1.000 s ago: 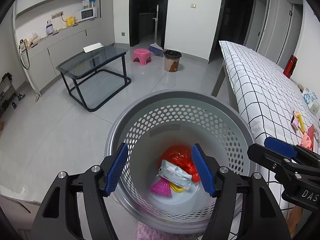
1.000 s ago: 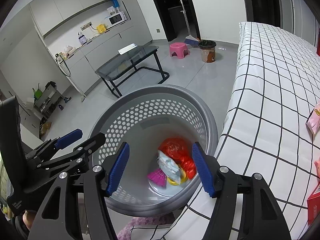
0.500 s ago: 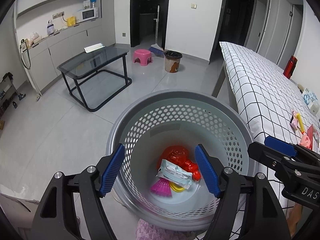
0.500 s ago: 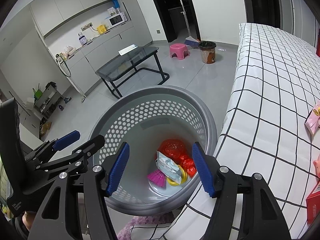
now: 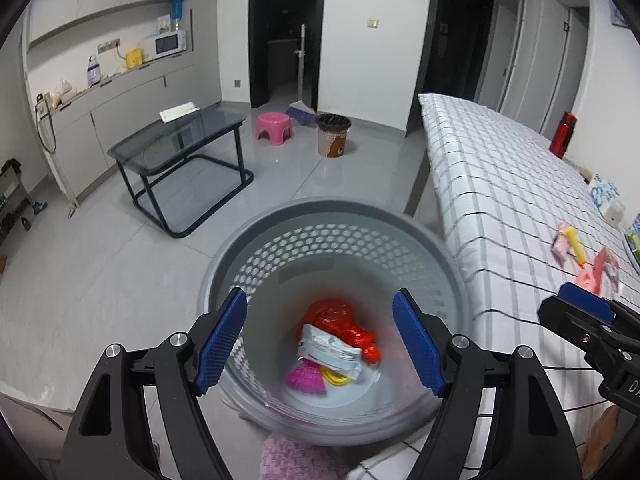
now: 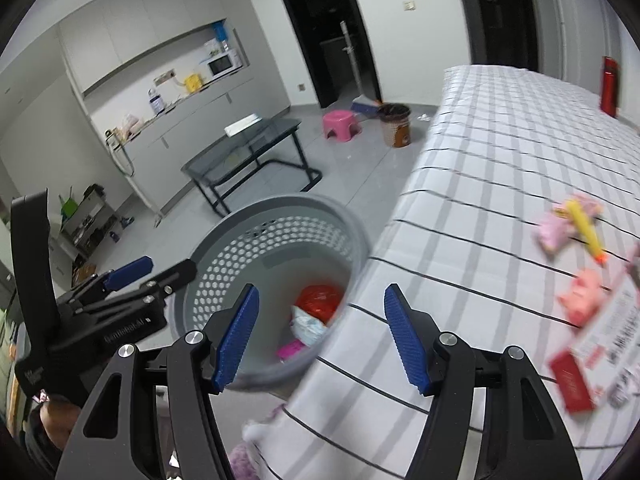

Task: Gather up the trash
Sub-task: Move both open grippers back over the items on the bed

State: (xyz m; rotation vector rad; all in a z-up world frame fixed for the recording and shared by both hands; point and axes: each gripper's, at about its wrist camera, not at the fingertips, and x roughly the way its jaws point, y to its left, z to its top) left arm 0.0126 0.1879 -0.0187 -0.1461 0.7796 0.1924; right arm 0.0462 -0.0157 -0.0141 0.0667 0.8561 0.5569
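- A home: one open living room with a pale tiled floor (image 5: pixel 100 280).
- A grey cabinet run along the wall carries a microwave (image 5: pixel 166 43) and bottles.
- A glass-topped table (image 5: pixel 180 138), a pink stool (image 5: pixel 273 125), a broom (image 5: pixel 301 110) and a small waste bin (image 5: pixel 334 134) stand about.
- A checked cloth (image 5: pixel 500 184) covers a long surface beside a perforated laundry-style basket (image 5: pixel 332 216).

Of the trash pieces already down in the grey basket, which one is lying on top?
The white-and-blue wrapper: it lies across the red crumpled bag, with the magenta piece and yellow piece poking out below it.
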